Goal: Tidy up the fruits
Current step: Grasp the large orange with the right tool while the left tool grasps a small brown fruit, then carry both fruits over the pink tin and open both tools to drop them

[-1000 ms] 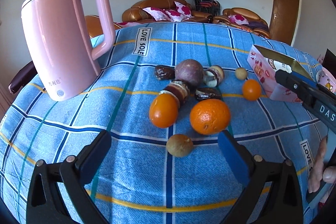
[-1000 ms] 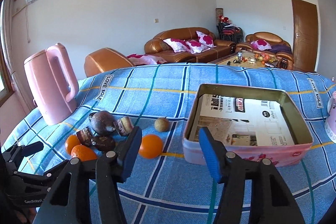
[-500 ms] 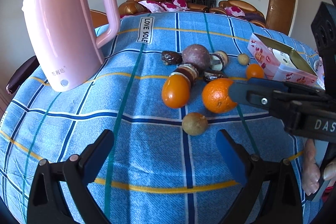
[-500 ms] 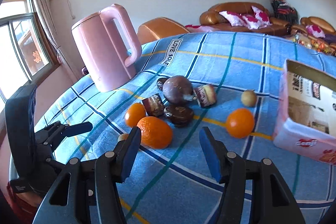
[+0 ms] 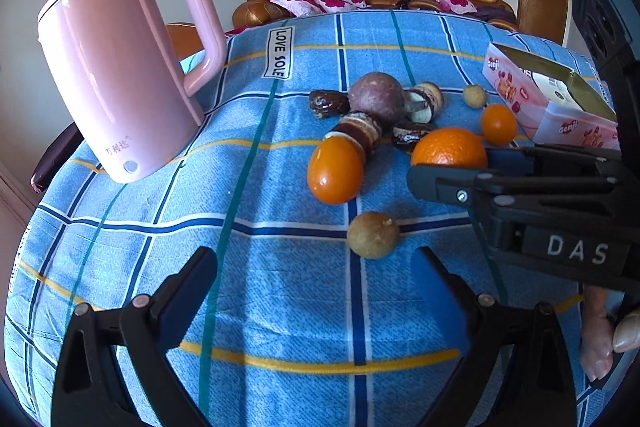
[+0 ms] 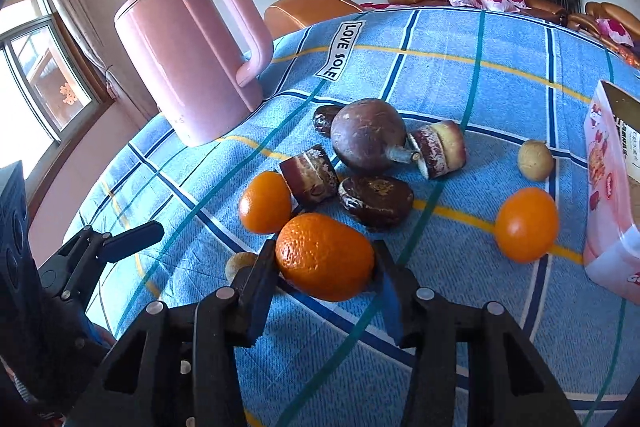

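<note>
- Right jaws of my right gripper (image 6: 325, 265) are closing around the big orange (image 6: 325, 255), which a second ago lay free.
- Left gripper (image 5: 316, 281) stays spread, empty.
- I judge lifting to the tin (image 6: 612, 211) comes next.

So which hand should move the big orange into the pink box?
The right. The right gripper is already closing around the big orange, and the pink box sits on its side. The left gripper hangs open, holding nothing.
</note>
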A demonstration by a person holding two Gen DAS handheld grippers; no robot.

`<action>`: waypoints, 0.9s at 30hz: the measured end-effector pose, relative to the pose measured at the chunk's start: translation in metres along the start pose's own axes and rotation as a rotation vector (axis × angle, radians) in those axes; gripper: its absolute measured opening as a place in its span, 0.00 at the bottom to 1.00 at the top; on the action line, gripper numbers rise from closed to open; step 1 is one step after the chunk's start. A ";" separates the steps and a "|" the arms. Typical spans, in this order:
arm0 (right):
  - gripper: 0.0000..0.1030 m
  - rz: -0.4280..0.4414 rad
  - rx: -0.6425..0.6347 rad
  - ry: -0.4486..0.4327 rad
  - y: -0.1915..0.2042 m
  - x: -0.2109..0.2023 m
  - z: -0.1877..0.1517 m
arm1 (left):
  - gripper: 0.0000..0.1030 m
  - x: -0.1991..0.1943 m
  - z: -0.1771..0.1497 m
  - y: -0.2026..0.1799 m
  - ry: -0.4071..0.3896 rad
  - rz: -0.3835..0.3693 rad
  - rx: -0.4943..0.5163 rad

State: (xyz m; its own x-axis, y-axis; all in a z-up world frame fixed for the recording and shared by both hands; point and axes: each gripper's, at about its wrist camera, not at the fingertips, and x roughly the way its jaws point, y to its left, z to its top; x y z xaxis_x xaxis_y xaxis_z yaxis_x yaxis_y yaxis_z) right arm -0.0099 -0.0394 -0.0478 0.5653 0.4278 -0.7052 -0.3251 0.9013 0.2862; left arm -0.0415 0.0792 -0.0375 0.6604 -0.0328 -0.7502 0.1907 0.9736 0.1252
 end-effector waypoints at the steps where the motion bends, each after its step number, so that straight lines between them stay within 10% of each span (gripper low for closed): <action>1: 0.47 0.004 0.005 -0.020 -0.003 -0.005 0.000 | 0.96 0.000 0.002 -0.002 0.001 -0.007 -0.002; 14: 0.47 -0.103 0.005 -0.179 -0.030 -0.058 -0.005 | 0.73 0.024 0.018 -0.019 0.049 -0.076 -0.050; 22: 0.47 -0.127 -0.007 -0.209 -0.031 -0.064 -0.005 | 0.29 0.017 0.012 -0.011 0.032 -0.163 -0.067; 27: 0.47 -0.129 -0.001 -0.231 -0.033 -0.071 -0.007 | 0.29 0.010 0.004 -0.005 0.022 -0.201 -0.073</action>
State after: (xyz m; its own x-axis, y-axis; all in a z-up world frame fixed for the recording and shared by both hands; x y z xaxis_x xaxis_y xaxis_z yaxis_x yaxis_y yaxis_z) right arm -0.0444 -0.0999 -0.0113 0.7603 0.3139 -0.5686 -0.2399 0.9493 0.2033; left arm -0.0326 0.0730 -0.0431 0.5986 -0.2236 -0.7692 0.2632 0.9618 -0.0748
